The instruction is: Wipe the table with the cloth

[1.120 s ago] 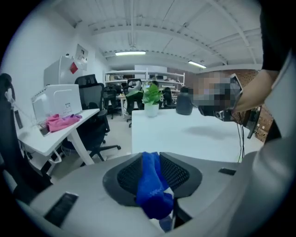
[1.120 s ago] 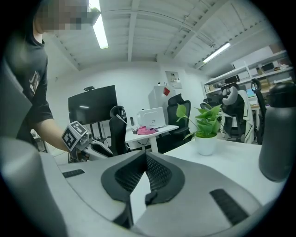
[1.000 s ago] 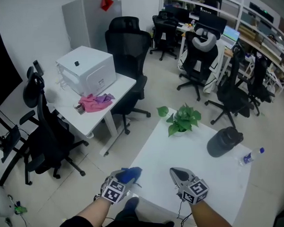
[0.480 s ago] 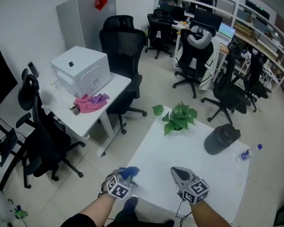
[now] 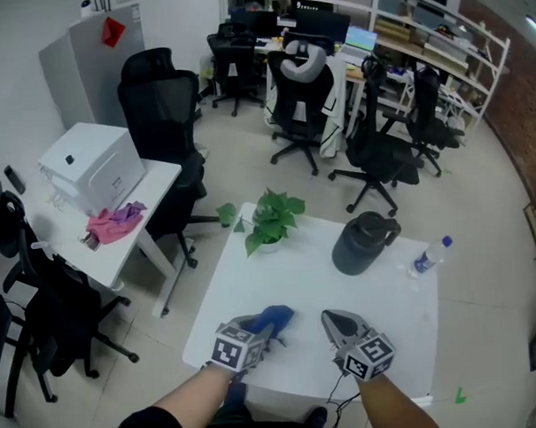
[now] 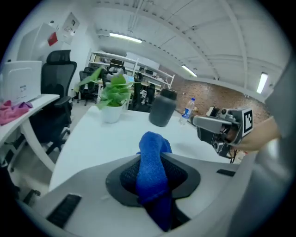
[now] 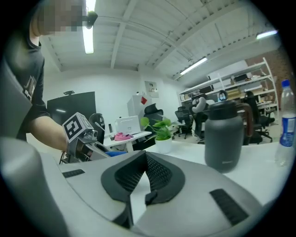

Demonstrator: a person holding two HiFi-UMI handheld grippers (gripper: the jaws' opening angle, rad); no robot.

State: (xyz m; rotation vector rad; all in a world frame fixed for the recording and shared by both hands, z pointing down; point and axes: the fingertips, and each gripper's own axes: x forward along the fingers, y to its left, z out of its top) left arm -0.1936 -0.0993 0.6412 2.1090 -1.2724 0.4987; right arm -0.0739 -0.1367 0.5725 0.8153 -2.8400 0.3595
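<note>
A blue cloth (image 5: 274, 317) (image 6: 152, 166) is pinched between the jaws of my left gripper (image 5: 260, 328) (image 6: 155, 152), which have just been closing on it. Its bunched end sticks out past the tips, over the near part of the white table (image 5: 342, 294). My right gripper (image 5: 331, 320) (image 7: 145, 157) hovers to the right of it above the table's near edge, jaws shut with nothing between them. In the right gripper view the left gripper (image 7: 85, 139) shows with the cloth (image 7: 115, 152) at its tip.
On the table stand a potted plant (image 5: 268, 219), a dark jug (image 5: 362, 244) and a water bottle (image 5: 428, 257). A side desk (image 5: 151, 183) at the left carries a white box (image 5: 93, 172) and a pink cloth (image 5: 113, 222). Black office chairs (image 5: 162, 116) surround both.
Both grippers have moved from the table's near left corner to over its near part, the left one carrying the blue cloth. The whole table has come into view.
</note>
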